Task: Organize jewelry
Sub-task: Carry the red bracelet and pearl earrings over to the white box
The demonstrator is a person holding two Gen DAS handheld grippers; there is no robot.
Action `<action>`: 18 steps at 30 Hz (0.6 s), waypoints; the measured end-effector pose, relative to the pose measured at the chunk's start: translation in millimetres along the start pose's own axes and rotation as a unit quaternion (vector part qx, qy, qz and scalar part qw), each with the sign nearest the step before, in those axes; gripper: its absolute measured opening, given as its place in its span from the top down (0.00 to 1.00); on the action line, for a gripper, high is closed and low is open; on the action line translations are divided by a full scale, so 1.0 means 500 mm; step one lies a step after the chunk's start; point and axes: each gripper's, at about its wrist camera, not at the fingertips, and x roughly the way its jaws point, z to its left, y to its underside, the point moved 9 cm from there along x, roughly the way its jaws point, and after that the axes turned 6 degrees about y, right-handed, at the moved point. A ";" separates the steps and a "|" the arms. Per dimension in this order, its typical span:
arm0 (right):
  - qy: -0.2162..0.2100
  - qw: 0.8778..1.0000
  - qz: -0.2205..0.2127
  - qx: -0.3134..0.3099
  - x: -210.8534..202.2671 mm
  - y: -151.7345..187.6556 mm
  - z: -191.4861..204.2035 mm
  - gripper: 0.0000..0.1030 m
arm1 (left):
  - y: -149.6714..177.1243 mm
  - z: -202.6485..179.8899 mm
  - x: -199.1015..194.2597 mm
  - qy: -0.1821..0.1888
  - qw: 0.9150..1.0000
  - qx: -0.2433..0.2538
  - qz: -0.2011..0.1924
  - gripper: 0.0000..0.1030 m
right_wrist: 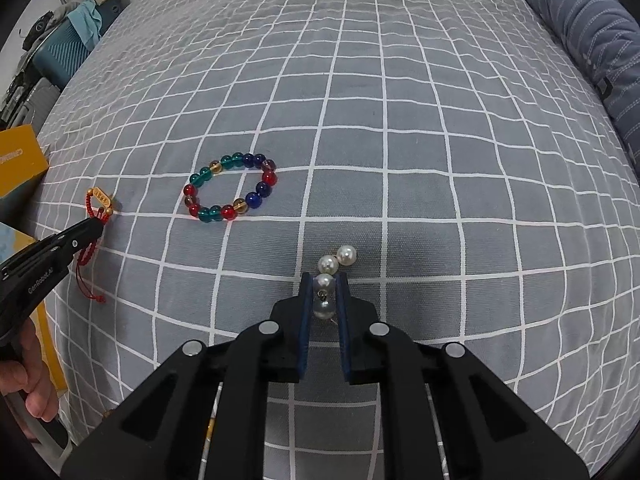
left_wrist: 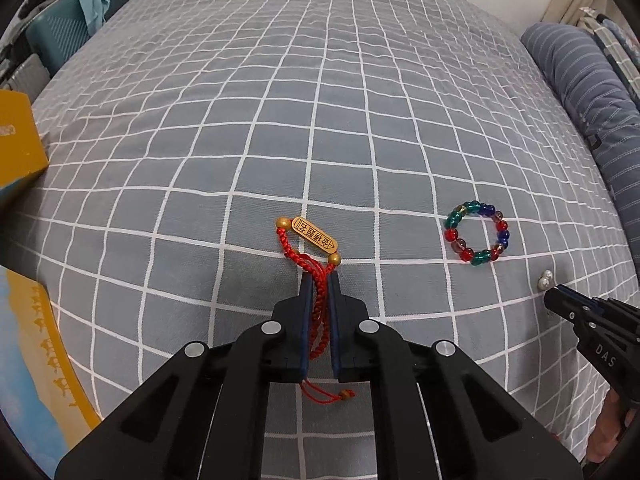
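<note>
Our left tongs (left_wrist: 319, 280) pinch the red cord bracelet (left_wrist: 308, 248); our right tongs (right_wrist: 324, 280) seemingly clamp the pearl earrings (right_wrist: 326, 280) on the bed (right_wrist: 400, 120), 2 pearls between the pads.

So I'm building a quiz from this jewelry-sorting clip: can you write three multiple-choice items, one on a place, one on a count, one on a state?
1. Where does the glass bead bracelet lie?
A. Between the two grippers, on the bedspread
B. In the yellow box
C. On the pillow

2. How many pearls show at the right gripper?
A. Two
B. Four
C. Six

3. What is the left gripper doing?
A. Open above the beads
B. Shut on the red cord bracelet
C. Holding a pearl

Answers: 1 A, it lies untouched on the checked cloth; 2 B, four are countable; 3 B, red cord runs between its pads.
</note>
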 end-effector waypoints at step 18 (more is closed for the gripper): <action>0.026 0.997 -0.064 -0.018 -0.081 0.007 0.020 0.89 | 0.010 -0.013 -0.090 -0.007 0.999 0.003 -0.045 0.94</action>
